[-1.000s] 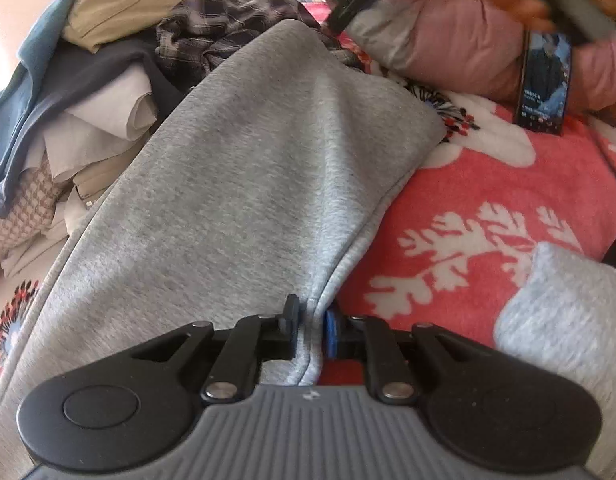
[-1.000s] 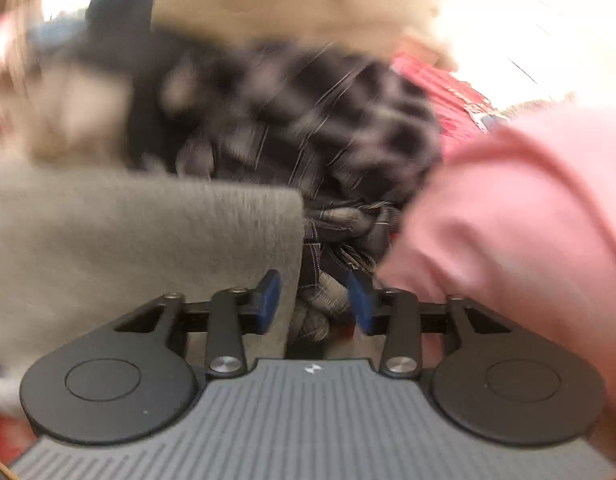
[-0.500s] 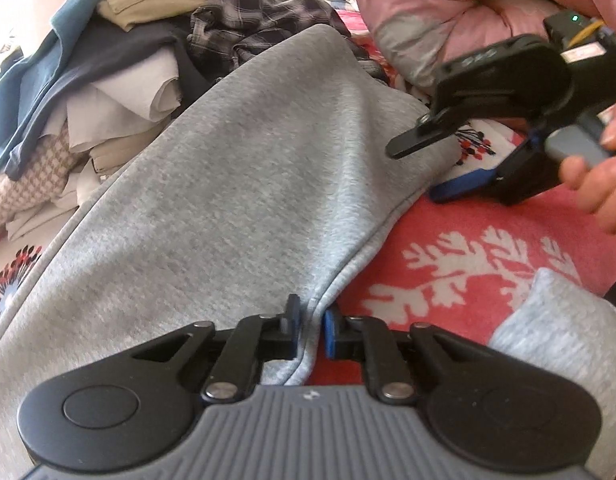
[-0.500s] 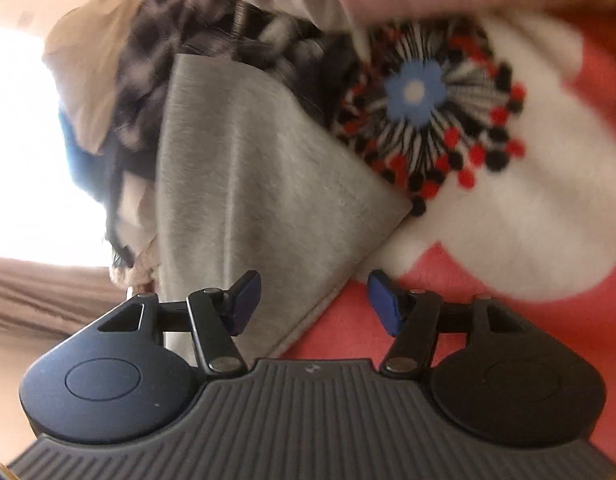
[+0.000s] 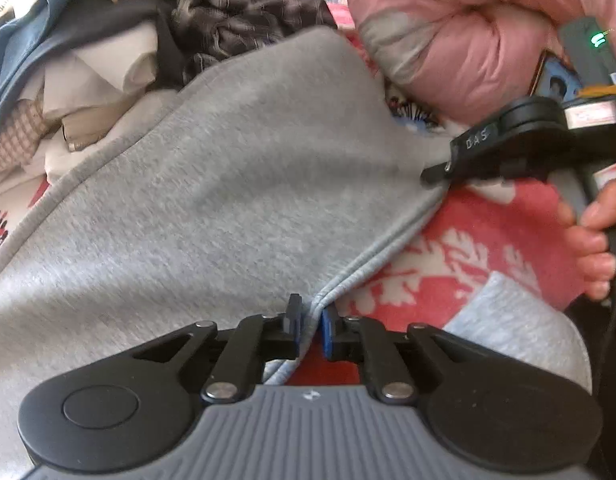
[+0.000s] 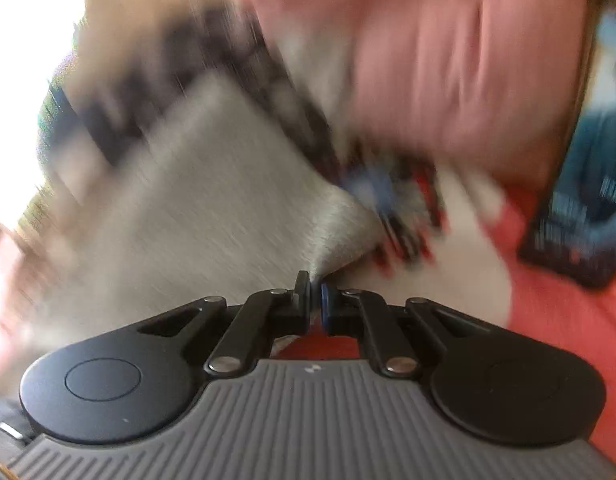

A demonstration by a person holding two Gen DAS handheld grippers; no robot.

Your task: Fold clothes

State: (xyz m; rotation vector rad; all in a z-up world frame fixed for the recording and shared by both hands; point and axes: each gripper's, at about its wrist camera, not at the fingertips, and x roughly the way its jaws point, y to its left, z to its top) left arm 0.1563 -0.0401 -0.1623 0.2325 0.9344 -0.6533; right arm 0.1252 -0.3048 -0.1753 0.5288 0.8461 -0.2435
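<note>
The left gripper (image 5: 309, 326) still pinched the grey garment's (image 5: 212, 208) hem. The right gripper (image 6: 315, 300), open and clear half a second earlier, had just snapped closed on the garment's far corner.

The only lettering that reads is "DAS", in small pale capitals stamped on the black plastic finger arm of the right gripper (image 5: 435, 172), seen from the left wrist view where that arm reaches in from the right edge. A white sticker with reddish print (image 5: 593, 114) sits on the same gripper's body, but its marks are too small and soft to make out. The dark rectangular phone with a blue lit screen (image 6: 579, 216) shows rows of pale characters in the right wrist view, blurred past reading.
</note>
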